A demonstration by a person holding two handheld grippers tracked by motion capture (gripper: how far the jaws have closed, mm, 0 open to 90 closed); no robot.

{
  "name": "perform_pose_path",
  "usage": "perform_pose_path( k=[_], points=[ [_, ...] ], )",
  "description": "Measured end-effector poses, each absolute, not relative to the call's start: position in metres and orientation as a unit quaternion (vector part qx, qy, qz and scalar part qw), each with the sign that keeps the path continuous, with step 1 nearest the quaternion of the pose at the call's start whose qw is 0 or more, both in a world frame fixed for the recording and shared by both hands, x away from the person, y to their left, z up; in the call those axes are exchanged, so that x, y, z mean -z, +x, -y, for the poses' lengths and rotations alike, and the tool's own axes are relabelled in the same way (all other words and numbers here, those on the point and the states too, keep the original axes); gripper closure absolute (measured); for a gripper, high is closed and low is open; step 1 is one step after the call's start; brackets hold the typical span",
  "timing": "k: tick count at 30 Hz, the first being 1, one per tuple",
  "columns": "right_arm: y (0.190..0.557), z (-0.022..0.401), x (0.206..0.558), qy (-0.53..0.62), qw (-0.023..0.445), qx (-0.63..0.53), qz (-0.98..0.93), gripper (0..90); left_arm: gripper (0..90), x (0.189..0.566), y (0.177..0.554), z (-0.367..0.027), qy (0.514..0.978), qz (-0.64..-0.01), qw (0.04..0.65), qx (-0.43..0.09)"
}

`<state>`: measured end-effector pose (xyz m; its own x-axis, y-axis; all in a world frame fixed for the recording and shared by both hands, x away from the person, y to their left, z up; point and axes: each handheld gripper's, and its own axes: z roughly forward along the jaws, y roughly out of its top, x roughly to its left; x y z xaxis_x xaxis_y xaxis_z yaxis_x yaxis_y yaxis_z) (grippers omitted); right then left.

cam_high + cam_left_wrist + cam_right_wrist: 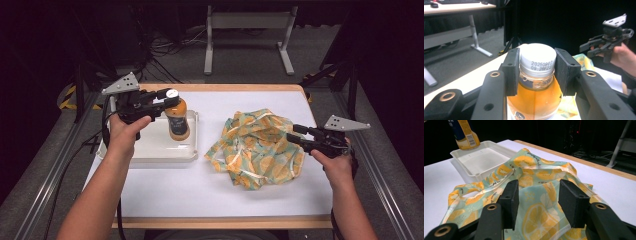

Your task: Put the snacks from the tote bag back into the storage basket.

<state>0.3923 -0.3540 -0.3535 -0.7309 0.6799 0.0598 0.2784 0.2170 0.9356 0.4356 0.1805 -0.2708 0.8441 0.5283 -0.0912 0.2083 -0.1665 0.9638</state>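
Here the left gripper (167, 100) has its two black pads clamped on the neck and white cap of an orange juice bottle (177, 119), one pad on each side, as the left gripper view shows clearly. The bottle stands upright, its long axis vertical, with the cap up and the base down over the white tray (150, 150) at the left of the table (200, 190). In the right gripper view the bottle's base (466, 140) appears to hang just above the tray's floor rather than rest on it, though the contact cannot be settled for sure. The right gripper (295, 134) lies low and roughly level at the right side of the table, pointing toward the tray, its jaws parted about halfway. Between and under them spreads a crumpled fabric bag (257, 145) printed with lemon slices on pale green; the pads stand on either side of the cloth without visibly pressing it. The bag lies in a loose heap right of the tray, one handle loop (471, 193) reaching toward it.
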Motion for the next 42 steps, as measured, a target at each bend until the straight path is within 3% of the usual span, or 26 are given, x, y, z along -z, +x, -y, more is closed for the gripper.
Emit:
perform_pose_path(
  k=[30,42],
  points=[
    [0.394,0.351,0.357,0.311,0.177,-0.54,-0.762,51.4,58.3,0.32,0.441,-0.182,0.78,-0.267,0.559,-0.092],
    [0.394,0.351,0.356,0.31,0.179,-0.54,-0.761,50.7,58.3,0.326,0.44,-0.172,0.799,-0.257,0.535,-0.099]
  ],
)
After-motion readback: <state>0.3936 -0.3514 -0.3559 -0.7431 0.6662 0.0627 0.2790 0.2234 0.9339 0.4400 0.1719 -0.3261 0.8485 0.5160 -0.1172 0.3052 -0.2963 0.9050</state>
